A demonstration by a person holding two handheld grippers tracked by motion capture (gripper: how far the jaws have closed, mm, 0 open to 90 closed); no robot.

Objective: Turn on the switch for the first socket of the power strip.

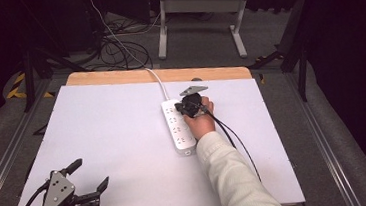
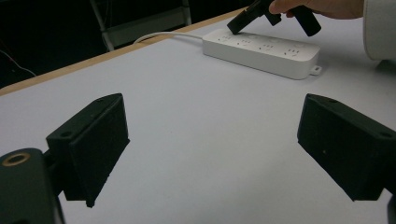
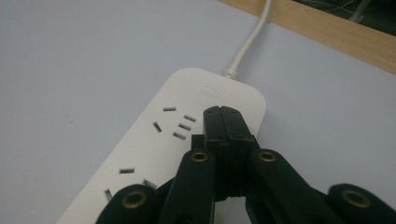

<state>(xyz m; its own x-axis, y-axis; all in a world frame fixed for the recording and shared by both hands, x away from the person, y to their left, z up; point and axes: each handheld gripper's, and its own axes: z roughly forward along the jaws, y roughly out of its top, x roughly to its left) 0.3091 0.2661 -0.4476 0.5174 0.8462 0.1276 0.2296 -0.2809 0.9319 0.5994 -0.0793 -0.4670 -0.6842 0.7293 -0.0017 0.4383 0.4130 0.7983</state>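
A white power strip [image 1: 178, 126] lies lengthwise near the middle of the white table [image 1: 103, 135], and its white cord [image 1: 158, 80] runs off the far edge. My right gripper [image 1: 183, 108], held by a hand in a cream sleeve, is shut with nothing between its jaws. In the right gripper view its closed tips [image 3: 223, 116] sit over the cord end of the strip [image 3: 154, 140], beside a group of socket slots. My left gripper [image 1: 91, 172] rests at the near left corner, jaws wide open and empty [image 2: 215, 140]. From there, the strip [image 2: 261, 51] lies far ahead.
A wooden edge [image 1: 118, 76] borders the far side of the table. The right gripper's black cable [image 1: 237, 141] trails over the table beside the sleeve. Beyond the table stand a desk frame [image 1: 198, 11] and loose floor cables [image 1: 116, 51].
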